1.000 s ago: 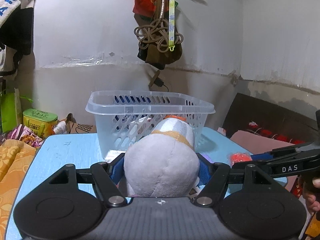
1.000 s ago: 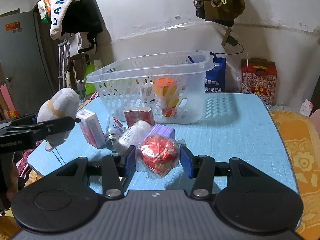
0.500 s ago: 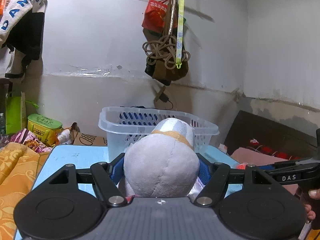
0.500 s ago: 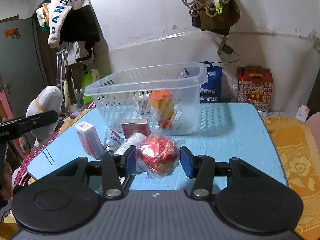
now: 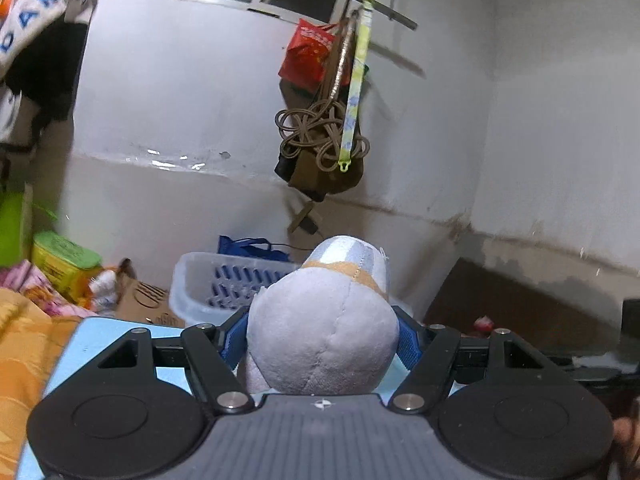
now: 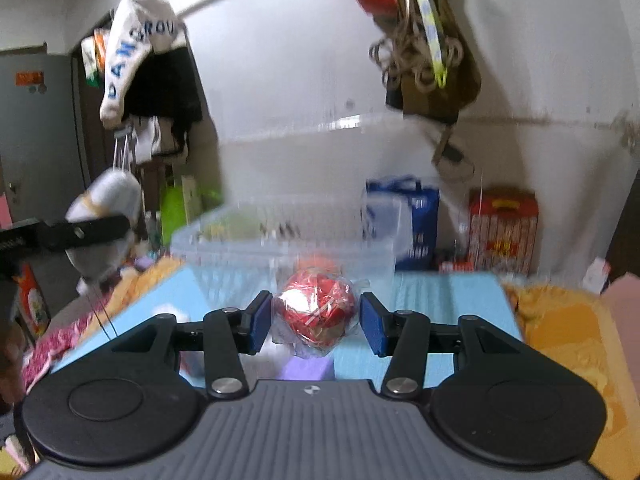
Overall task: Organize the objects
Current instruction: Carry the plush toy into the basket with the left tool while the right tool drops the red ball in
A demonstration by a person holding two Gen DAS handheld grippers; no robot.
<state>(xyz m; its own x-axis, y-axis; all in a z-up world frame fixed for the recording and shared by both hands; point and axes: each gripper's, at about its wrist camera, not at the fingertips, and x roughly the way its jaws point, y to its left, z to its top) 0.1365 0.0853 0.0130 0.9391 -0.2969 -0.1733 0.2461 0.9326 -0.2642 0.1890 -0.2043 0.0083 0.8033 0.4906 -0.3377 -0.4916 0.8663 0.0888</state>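
A grey-white plush toy [image 5: 320, 344] with an orange band fills my left gripper [image 5: 322, 334], whose blue pads press its sides; it is held in the air. Behind and below it stands the clear plastic basket [image 5: 192, 284] on the blue table [image 5: 104, 332]. My right gripper [image 6: 315, 320] is shut on a red ball in clear wrap [image 6: 316, 308], lifted above the table [image 6: 440, 300] in front of the basket [image 6: 248, 248]. The right wrist view also shows the plush toy [image 6: 110, 196] at left, high beside the basket, and is blurred.
A brown bag with coiled rope [image 5: 320, 148] hangs on the wall above the basket. An orange cloth [image 6: 560, 328] lies right of the table and a purple box [image 6: 308, 368] under my right gripper. A green tin [image 5: 64, 256] and a red box [image 6: 502, 228] stand behind.
Both grippers have risen with their loads, so the basket sits lower in both views. The small boxes and bottle on the table have dropped out of the right wrist view.
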